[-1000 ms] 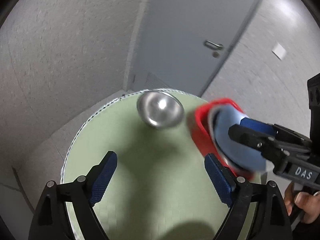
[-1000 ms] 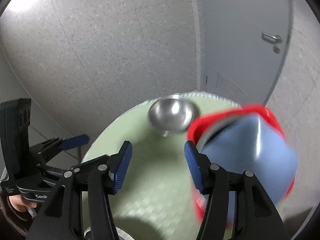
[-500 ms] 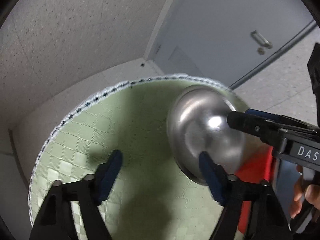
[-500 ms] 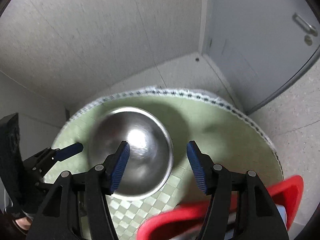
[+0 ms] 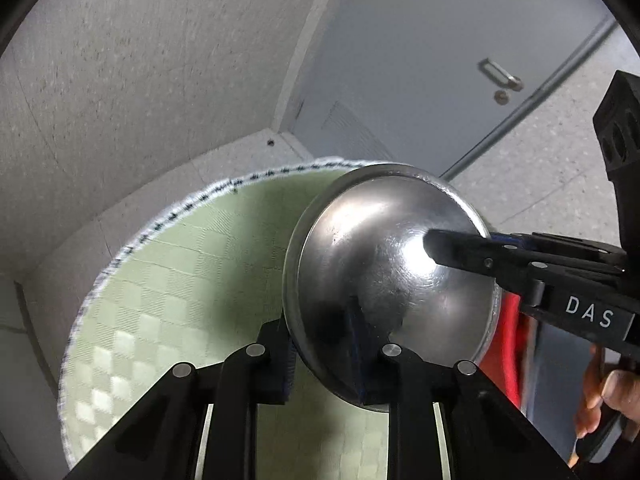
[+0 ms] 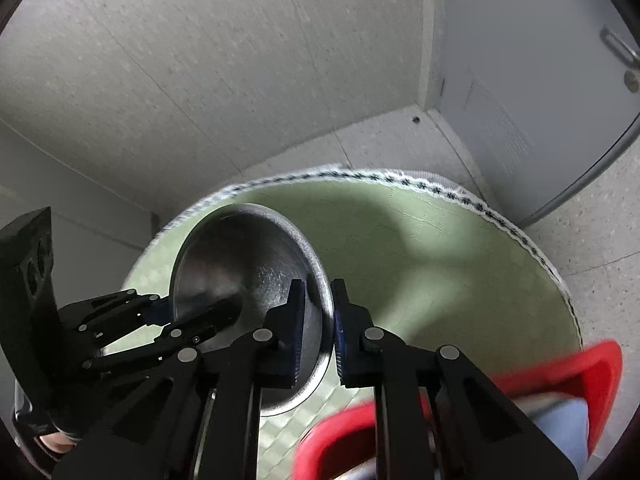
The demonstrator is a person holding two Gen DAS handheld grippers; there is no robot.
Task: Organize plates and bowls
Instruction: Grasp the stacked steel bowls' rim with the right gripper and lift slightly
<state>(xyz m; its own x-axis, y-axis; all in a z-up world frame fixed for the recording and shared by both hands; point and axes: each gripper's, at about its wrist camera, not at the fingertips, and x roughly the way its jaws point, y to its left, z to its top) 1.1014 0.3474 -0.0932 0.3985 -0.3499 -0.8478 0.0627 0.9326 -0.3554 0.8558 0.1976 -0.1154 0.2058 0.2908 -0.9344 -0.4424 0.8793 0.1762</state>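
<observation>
Change: a second ago both our grippers were open, the right one just beside the red bowl, with the steel bowl (image 5: 390,280) sitting alone near the far edge of the round table (image 5: 180,280). Now both are on the steel bowl.

Left gripper (image 5: 324,354): fingers drawn close over the bowl's near rim, one pad inside, one outside; it appears clamped.

Right gripper (image 6: 318,332): fingers narrowed to a thin gap with the rim pinched between the blue pads.

Steel bowl: tilted on edge, its outer dome facing the left camera and its hollow facing the right; we cannot tell whether its lowest part touches the green mat.

Meaning: we judge the bowl is secured two-handed and ready to be carried to a stack.

Red bowl (image 6: 560,368): at the table's near right edge, just beside the steel one, with something blue inside.

Open room: the mat's left half and far right lie bare; the braided table edge runs close behind the bowl.
</observation>
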